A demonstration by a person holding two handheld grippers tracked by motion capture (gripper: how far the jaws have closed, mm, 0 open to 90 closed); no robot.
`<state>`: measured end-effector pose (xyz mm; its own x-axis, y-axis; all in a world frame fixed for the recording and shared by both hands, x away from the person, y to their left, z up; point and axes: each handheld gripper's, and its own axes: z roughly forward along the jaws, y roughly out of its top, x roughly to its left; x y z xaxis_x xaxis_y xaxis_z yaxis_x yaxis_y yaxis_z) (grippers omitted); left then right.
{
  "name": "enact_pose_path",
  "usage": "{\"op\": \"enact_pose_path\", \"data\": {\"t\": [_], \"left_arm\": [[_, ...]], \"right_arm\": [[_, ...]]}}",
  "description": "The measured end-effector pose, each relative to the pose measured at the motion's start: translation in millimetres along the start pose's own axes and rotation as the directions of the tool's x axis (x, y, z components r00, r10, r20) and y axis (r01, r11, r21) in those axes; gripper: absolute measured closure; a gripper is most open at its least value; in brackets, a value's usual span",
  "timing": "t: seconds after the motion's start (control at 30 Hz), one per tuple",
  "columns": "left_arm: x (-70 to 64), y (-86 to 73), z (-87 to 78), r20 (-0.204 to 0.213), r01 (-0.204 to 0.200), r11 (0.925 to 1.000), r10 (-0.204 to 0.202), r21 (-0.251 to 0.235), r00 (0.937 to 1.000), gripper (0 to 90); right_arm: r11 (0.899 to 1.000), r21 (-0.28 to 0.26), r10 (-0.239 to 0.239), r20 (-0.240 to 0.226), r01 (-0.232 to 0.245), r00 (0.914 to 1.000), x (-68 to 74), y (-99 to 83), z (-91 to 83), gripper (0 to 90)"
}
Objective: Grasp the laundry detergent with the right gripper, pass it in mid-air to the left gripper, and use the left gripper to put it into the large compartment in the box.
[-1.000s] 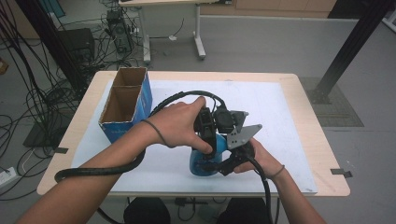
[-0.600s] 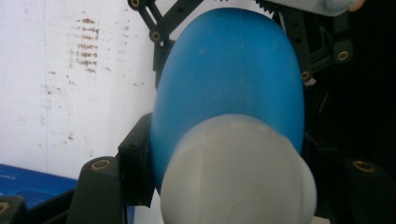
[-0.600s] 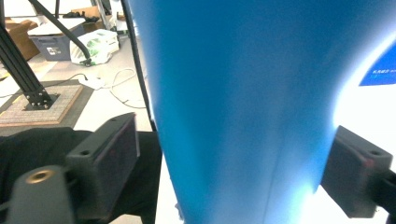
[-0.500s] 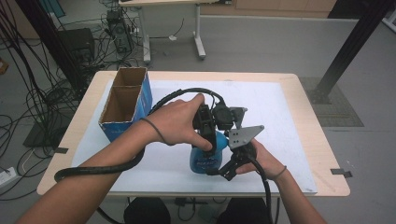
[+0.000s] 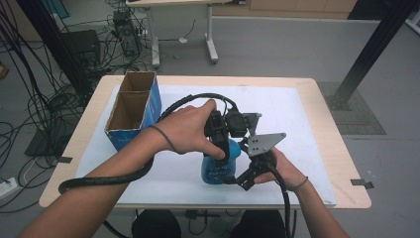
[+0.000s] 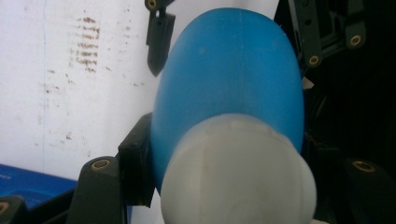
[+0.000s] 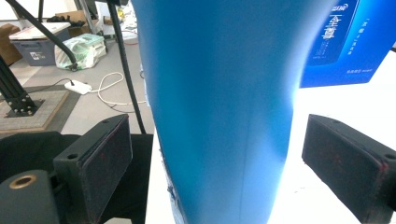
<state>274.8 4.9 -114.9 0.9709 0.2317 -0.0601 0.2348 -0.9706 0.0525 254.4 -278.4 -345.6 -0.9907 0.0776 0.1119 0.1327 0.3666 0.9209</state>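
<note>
Standing between both grippers' fingers [image 7: 100, 158] — the blue bottle [image 5: 220, 166].

White Chinese characters, too small to read surely, stand on the blue box [image 7: 348, 42].

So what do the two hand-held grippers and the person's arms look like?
Both are black linkage tools. The left hand-held gripper trails a thick black cable; the right hand-held gripper carries a grey three-cornered plate with small holes. Its jaws have flat black pads and brass-coloured pivot bushings. Forearms are unsleeved, with a thin dark band on each wrist.
</note>
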Motion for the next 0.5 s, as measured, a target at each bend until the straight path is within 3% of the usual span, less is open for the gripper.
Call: {"op": "enact_pose_path", "data": {"t": [0.5], "left_arm": [[-1.3, -1.0, 0.7, 0.002, 0.009, 1.0000, -0.009, -0.003, 1.0000, 37.5]], "right_arm": [[1.000, 0.012, 0.013, 0.040, -0.013, 0.9991, 4.8, -5.3, -19.6, 8.5]]}}
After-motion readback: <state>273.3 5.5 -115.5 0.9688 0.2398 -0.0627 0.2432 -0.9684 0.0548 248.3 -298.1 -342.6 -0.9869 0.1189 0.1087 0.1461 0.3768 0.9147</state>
